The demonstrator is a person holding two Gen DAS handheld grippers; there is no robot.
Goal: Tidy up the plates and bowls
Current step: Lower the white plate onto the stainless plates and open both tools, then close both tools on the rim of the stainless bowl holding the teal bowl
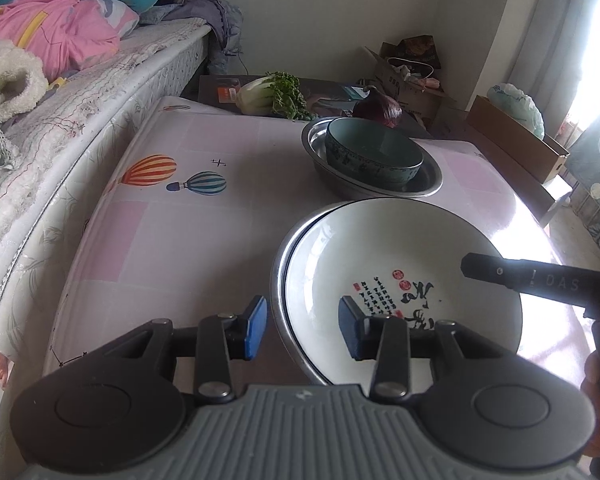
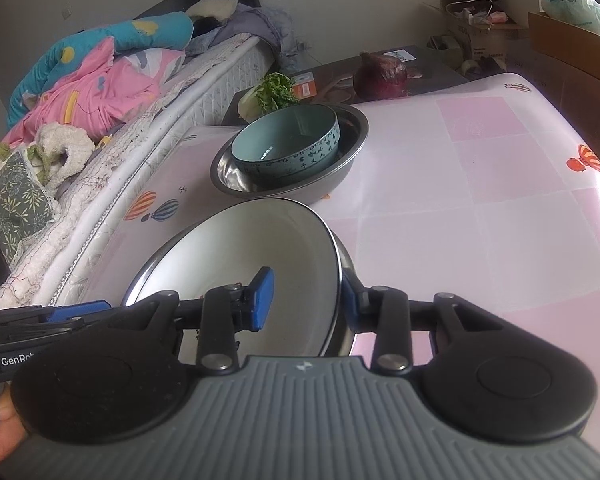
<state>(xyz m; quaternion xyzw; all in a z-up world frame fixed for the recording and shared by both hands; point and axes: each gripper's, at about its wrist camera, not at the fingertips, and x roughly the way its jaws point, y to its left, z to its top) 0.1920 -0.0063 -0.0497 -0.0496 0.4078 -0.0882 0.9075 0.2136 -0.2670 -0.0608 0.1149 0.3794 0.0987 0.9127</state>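
Note:
A white plate point(image 1: 384, 256) with black calligraphy lies on a steel plate point(image 1: 279, 276) on the table; it also shows in the right wrist view point(image 2: 260, 248). My left gripper point(image 1: 303, 332) is open, its jaws astride the near left rim of both plates. My right gripper point(image 2: 306, 300) is open, its jaws astride the plates' right rim; it shows as a black bar in the left wrist view point(image 1: 532, 278). Farther back a teal bowl point(image 1: 374, 156) sits inside a steel basin point(image 1: 428, 184), also in the right wrist view point(image 2: 288, 140).
The table point(image 1: 180, 240) has a pink balloon-print cloth. A bed point(image 1: 80, 80) with bedding runs along its left side. Bok choy point(image 1: 272, 98) and a purple cabbage point(image 1: 378, 112) lie past the far edge. Cardboard boxes point(image 1: 512, 140) stand at right.

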